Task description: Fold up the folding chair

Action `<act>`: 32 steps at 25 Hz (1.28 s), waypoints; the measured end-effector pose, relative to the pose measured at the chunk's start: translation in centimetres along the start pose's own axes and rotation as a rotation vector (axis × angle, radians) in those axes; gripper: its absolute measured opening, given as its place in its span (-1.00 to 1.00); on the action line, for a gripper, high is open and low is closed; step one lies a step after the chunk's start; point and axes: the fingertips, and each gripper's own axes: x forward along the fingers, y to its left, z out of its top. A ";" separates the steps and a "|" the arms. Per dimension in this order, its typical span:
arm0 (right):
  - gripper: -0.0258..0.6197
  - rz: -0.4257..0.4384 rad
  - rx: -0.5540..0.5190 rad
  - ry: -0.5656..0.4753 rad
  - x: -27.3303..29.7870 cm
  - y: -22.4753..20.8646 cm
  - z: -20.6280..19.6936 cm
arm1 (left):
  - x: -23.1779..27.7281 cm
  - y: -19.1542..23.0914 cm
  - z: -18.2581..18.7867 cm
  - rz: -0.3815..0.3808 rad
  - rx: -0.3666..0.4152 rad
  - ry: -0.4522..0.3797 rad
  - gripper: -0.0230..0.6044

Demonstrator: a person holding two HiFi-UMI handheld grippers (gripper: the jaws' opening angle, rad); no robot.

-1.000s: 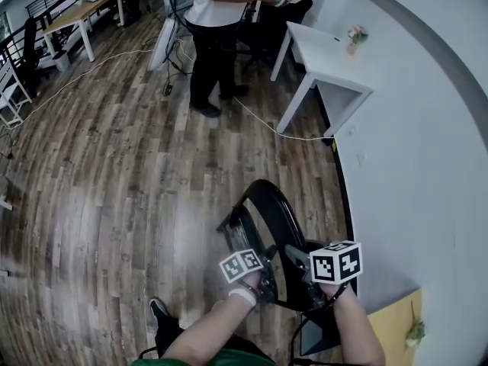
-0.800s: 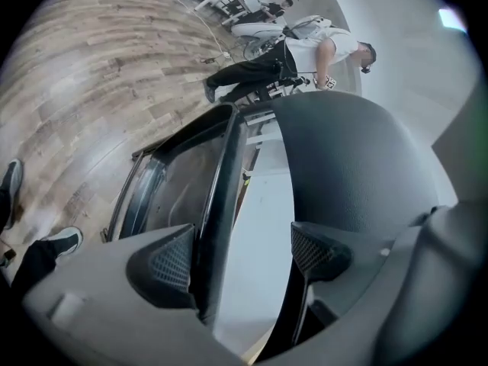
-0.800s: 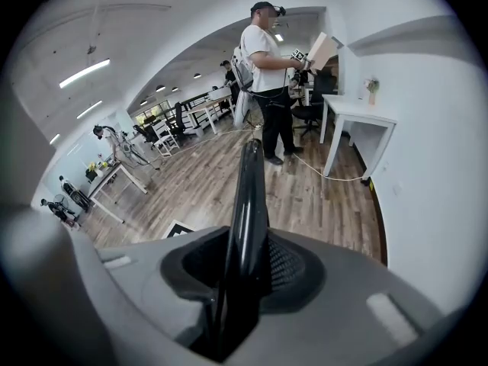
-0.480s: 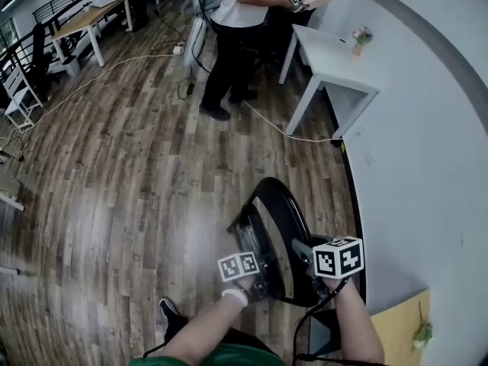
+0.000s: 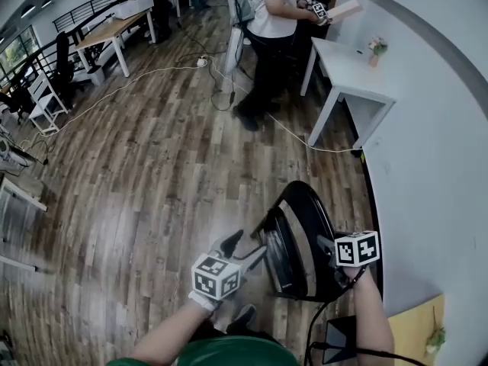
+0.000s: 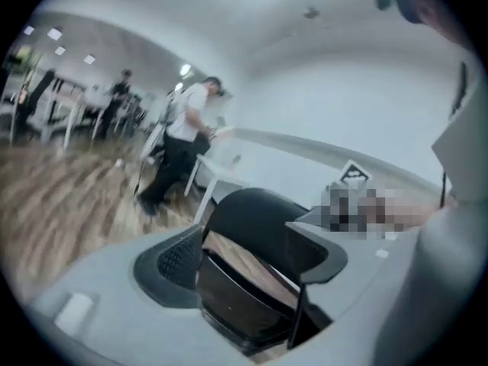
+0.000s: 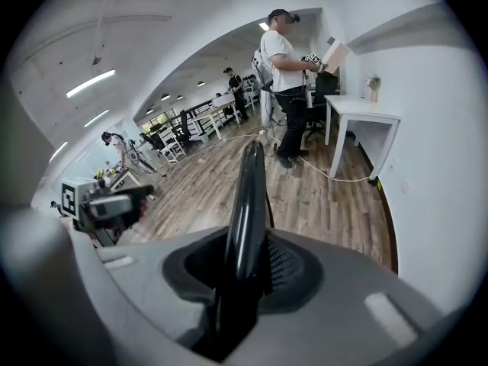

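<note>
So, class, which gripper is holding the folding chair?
The right gripper, shut on the black chair; the left gripper hangs clear, jaws closing, nothing between them.

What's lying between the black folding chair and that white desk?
A white cable trails across wood floor between the folding chair and the white desk; the head view shows it.

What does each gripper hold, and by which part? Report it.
Right gripper: the folding chair, by its thin black edge. Left gripper: nothing; jaws closing, empty.

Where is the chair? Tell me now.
Head view, lower right: the chair stands on the wood floor beside the white wall, its edge clamped in the right hand-held gripper.
</note>
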 end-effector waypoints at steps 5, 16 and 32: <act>-0.61 -0.042 -0.021 0.012 0.0 -0.8 -0.6 | -6.9 -4.3 8.3 0.010 0.492 -0.187 -0.26; -0.57 -0.093 -0.068 0.022 0.0 -2.2 -0.9 | -15.9 -6.7 15.0 0.019 0.706 -0.386 -0.80; -0.57 -0.080 -0.074 0.048 0.5 -1.1 -1.0 | -16.2 -3.3 13.8 0.018 0.666 -0.366 -0.80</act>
